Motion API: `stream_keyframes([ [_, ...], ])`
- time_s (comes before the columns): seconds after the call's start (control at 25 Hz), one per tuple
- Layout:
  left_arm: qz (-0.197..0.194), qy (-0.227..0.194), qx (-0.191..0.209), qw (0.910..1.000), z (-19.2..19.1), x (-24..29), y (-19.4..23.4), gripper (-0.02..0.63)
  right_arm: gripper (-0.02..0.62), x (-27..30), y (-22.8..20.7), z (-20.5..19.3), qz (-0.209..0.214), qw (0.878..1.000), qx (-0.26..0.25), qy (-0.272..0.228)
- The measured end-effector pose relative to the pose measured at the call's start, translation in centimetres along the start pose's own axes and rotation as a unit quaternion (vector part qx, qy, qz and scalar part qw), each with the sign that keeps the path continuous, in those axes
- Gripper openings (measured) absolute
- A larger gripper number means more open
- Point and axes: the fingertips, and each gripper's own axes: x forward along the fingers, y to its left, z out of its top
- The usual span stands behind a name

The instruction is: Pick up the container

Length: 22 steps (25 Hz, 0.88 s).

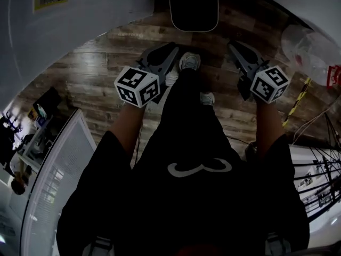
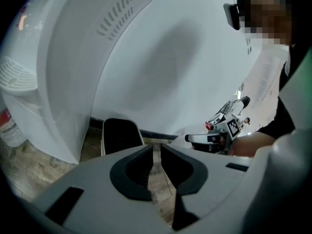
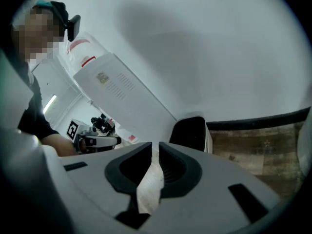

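The container [image 1: 193, 7] is a black bin with a white rim, standing on the wooden floor at the top middle of the head view, against a white wall. It also shows ahead in the left gripper view as the container [image 2: 119, 135] and in the right gripper view as the container [image 3: 190, 133]. My left gripper [image 1: 169, 49] and right gripper [image 1: 234, 46] are held out at waist height, short of it and well apart from it. The left gripper's [image 2: 156, 147] jaws stand a narrow slit apart with only floor between them. So do the right gripper's [image 3: 156, 147] jaws.
A person's two shoes [image 1: 189, 62] stand on the plank floor [image 1: 106, 63] below the grippers. A large white curved appliance [image 2: 73, 72] rises at the left. A white fan [image 1: 309, 49] and cables sit at the right, and a white panel [image 1: 58, 164] at the lower left.
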Motion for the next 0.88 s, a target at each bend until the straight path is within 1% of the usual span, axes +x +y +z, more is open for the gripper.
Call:
stream_keyframes([
  [0.16, 0.015, 0.008, 0.008, 0.9998, -2.0, 2.2, 3.8, 0.093, 0.087, 1.8, -4.0, -2.9, -0.023, 0.999, 0.022, 0.02],
  [0.32, 0.028, 0.013, -0.017, 0.9994, -4.5, 4.2, 7.7, 0.118, 0.109, 3.5, -8.0, -5.9, -0.047, 0.997, 0.038, 0.038],
  [0.56, 0.05, 0.052, -0.03, 0.9969, -9.2, 7.9, 13.3, 0.171, 0.141, 6.5, -12.7, -10.4, -0.066, 0.994, 0.045, 0.073],
  [0.72, 0.057, 0.065, -0.047, 0.9951, -11.8, 9.9, 16.4, 0.173, 0.147, 8.8, -15.5, -13.0, -0.075, 0.991, 0.058, 0.092],
  [0.88, 0.064, 0.072, -0.055, 0.9938, -13.5, 12.0, 19.2, 0.173, 0.147, 11.0, -18.4, -14.3, -0.086, 0.989, 0.077, 0.095],
])
